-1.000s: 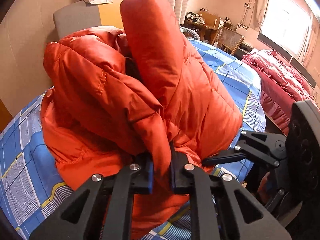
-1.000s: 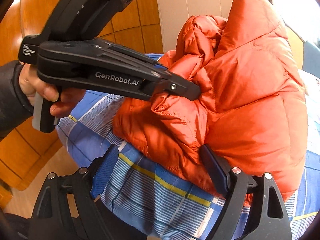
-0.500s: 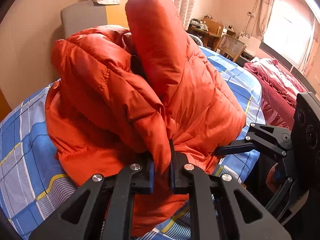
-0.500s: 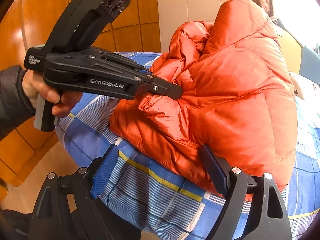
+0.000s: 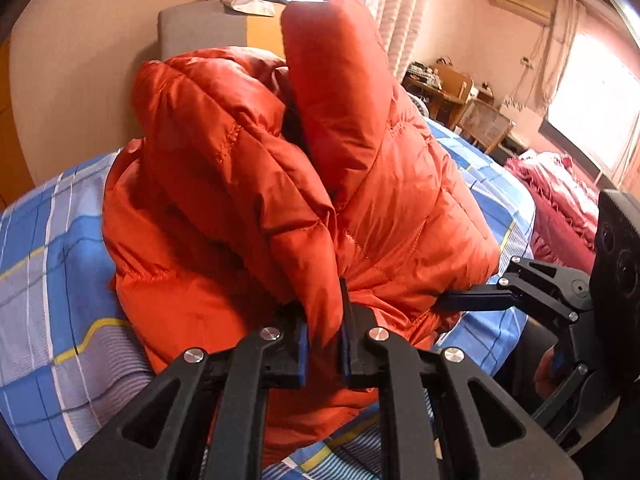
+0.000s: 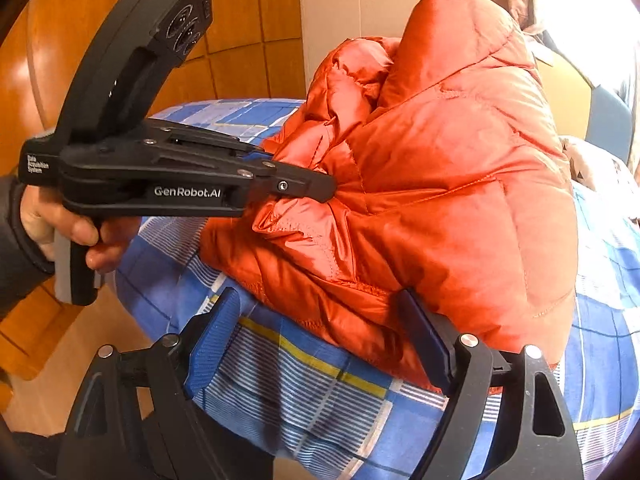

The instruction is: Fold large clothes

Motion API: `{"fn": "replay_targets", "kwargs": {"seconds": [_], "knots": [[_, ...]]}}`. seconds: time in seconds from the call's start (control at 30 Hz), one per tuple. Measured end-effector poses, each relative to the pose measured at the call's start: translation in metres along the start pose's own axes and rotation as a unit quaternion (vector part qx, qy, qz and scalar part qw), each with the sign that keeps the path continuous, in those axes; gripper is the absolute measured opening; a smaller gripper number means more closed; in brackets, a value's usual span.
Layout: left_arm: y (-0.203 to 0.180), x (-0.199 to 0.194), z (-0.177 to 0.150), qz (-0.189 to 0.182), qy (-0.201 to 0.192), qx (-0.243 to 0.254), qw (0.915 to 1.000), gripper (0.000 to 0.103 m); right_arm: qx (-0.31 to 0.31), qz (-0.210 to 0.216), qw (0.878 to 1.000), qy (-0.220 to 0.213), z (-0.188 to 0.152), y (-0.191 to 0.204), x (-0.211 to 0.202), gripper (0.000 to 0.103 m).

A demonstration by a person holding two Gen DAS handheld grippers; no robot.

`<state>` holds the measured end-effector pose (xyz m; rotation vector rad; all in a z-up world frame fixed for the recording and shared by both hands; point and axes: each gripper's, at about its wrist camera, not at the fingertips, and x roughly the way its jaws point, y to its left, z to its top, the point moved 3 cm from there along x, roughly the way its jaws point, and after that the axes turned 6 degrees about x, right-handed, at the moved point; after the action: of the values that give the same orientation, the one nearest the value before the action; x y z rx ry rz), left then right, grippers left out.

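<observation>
A fold of the orange down jacket [image 5: 304,216] is pinched by the left gripper [image 5: 324,344] at lower centre; slick fabric could slip out. The right gripper [image 6: 320,344] (jaws wide, closing slightly, nothing clamped) sits under the hem, so the puffy bundle may spring open.

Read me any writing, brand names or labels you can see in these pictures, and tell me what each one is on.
"GenRobot.AI": white lettering on the side of the left gripper.
Small white three-line label at the rear end of that gripper's body: too small to read.
No writing on the orange jacket or the checked bedspread.
</observation>
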<state>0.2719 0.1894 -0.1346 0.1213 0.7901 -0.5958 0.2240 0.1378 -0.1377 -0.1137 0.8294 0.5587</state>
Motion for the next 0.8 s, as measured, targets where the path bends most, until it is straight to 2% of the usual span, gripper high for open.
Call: {"fn": "replay_targets", "kwargs": {"seconds": [0.23,0.3,0.33,0.37,0.43,0.57,0.67,0.73,0.8], "knots": [[-0.003,0.0,0.002,0.003,0.006,0.007,1.0,0.011,-0.002,0.004,1.0,0.002,0.004,-0.008,0.001,0.081],[-0.004,0.001,0.003,0.003,0.014,0.021,0.9997,0.011,0.028,0.036,0.999,0.003,0.005,-0.012,-0.005,0.081],[-0.004,0.002,0.005,0.003,0.019,0.031,0.9993,0.011,0.049,0.038,0.998,-0.002,0.007,-0.018,-0.009,0.081],[-0.004,0.003,0.008,0.0,0.025,0.042,0.9988,0.011,0.071,0.017,0.997,-0.003,0.008,-0.025,-0.012,0.08],[-0.007,0.006,0.011,-0.001,0.037,0.064,0.9973,0.011,0.156,0.001,0.988,0.003,0.01,-0.039,-0.015,0.071],[-0.008,0.01,0.016,-0.006,0.055,0.096,0.9939,0.011,0.276,-0.04,0.96,-0.017,0.005,-0.055,-0.029,0.07],[-0.008,0.01,0.017,-0.013,0.061,0.108,0.9922,0.011,0.33,-0.075,0.939,-0.053,0.007,-0.073,-0.047,0.07],[-0.006,0.01,0.017,-0.019,0.061,0.111,0.9918,0.011,0.343,-0.112,0.93,-0.067,0.009,-0.083,-0.048,0.072],[-0.005,0.011,0.016,-0.021,0.061,0.111,0.9917,0.011,0.358,-0.124,0.925,-0.042,0.007,-0.091,-0.034,0.073]]}}
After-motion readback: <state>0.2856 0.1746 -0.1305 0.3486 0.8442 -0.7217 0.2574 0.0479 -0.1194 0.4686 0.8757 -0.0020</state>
